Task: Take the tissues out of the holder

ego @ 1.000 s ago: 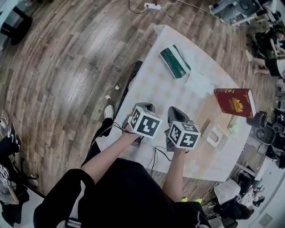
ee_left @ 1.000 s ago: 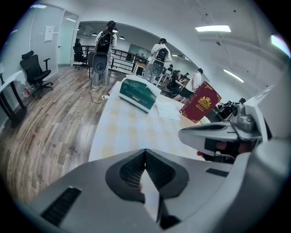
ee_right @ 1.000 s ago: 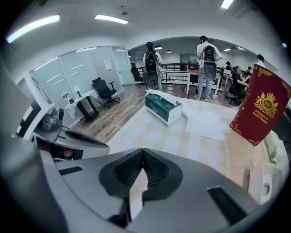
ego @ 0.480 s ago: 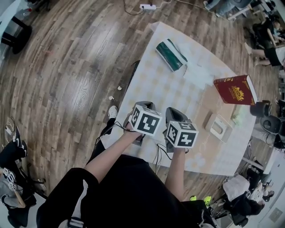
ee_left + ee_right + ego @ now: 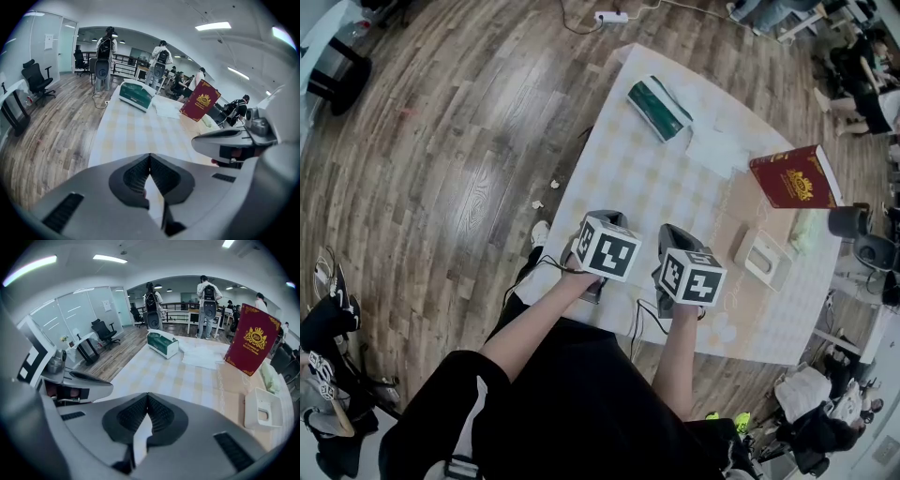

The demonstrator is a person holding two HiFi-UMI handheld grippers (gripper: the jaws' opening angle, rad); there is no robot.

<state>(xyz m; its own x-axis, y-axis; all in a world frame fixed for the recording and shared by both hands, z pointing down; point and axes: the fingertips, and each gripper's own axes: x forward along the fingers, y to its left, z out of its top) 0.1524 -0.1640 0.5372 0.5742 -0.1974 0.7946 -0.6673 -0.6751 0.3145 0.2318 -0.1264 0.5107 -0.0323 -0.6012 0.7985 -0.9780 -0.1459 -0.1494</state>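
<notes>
The tissue holder (image 5: 659,110), a green and white box, lies at the table's far end; it also shows in the left gripper view (image 5: 136,93) and the right gripper view (image 5: 162,343). A loose heap of white tissues (image 5: 722,145) lies flat on the cloth just right of it. My left gripper (image 5: 606,221) and right gripper (image 5: 673,234) hover side by side over the near part of the table, well short of the holder. Both are shut with nothing between the jaws, as the left gripper's (image 5: 150,157) and the right gripper's (image 5: 147,397) own views show.
A red book (image 5: 794,176) stands upright at the right edge of the checkered table (image 5: 628,178). A white tray (image 5: 764,259) sits nearer, right of my right gripper. Wooden floor lies to the left. Several people and office chairs stand beyond the far end.
Both grippers sit a little farther from the holder than a second ago, and the view has shifted. Their jaws stay shut. Nothing on the table has moved.
</notes>
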